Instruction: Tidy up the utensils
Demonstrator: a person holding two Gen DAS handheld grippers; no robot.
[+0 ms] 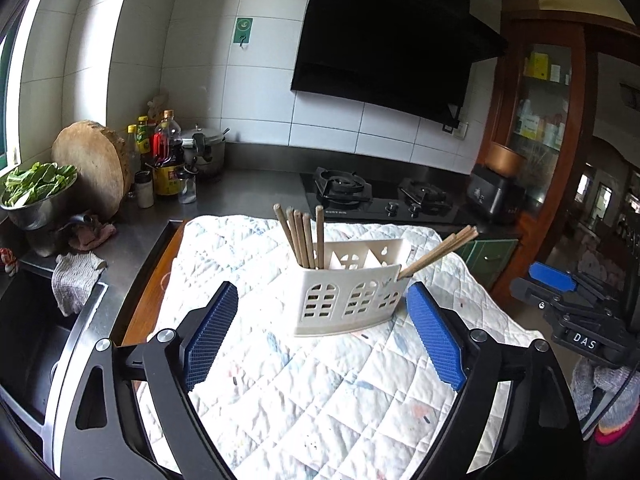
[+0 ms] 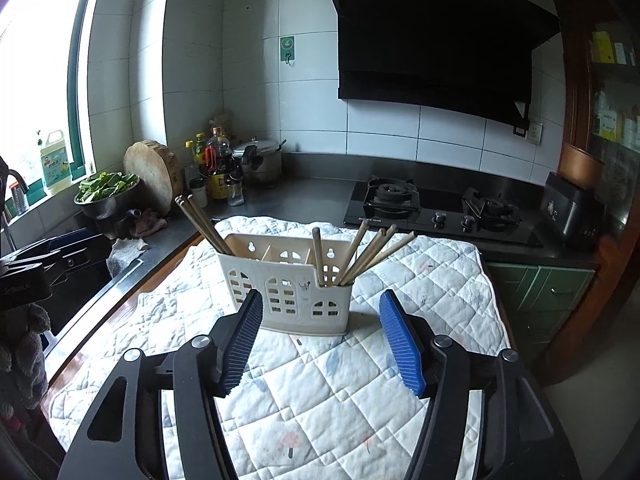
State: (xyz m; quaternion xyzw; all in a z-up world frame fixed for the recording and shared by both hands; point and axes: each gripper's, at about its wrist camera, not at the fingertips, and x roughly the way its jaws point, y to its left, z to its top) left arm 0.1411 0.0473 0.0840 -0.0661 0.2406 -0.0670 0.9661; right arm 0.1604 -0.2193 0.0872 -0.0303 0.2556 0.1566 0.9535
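A white plastic utensil holder (image 1: 346, 298) with window cut-outs stands upright on a quilted cloth (image 1: 304, 380). Several wooden chopsticks (image 1: 302, 238) stand in its left compartment and a few more chopsticks (image 1: 440, 252) lean out of its right end. My left gripper (image 1: 322, 308) is open and empty, just in front of the holder. In the right wrist view the holder (image 2: 286, 286) has chopsticks (image 2: 200, 220) at its left end and several chopsticks (image 2: 360, 254) at its right. My right gripper (image 2: 320, 316) is open and empty, close in front of it.
The right gripper's body (image 1: 568, 308) shows at the right edge of the left wrist view. A sink (image 1: 28, 340) lies left of the cloth. A gas hob (image 2: 432, 208), a chopping block (image 2: 154, 176), a bowl of greens (image 2: 104, 190) and bottles (image 2: 216, 176) stand behind.
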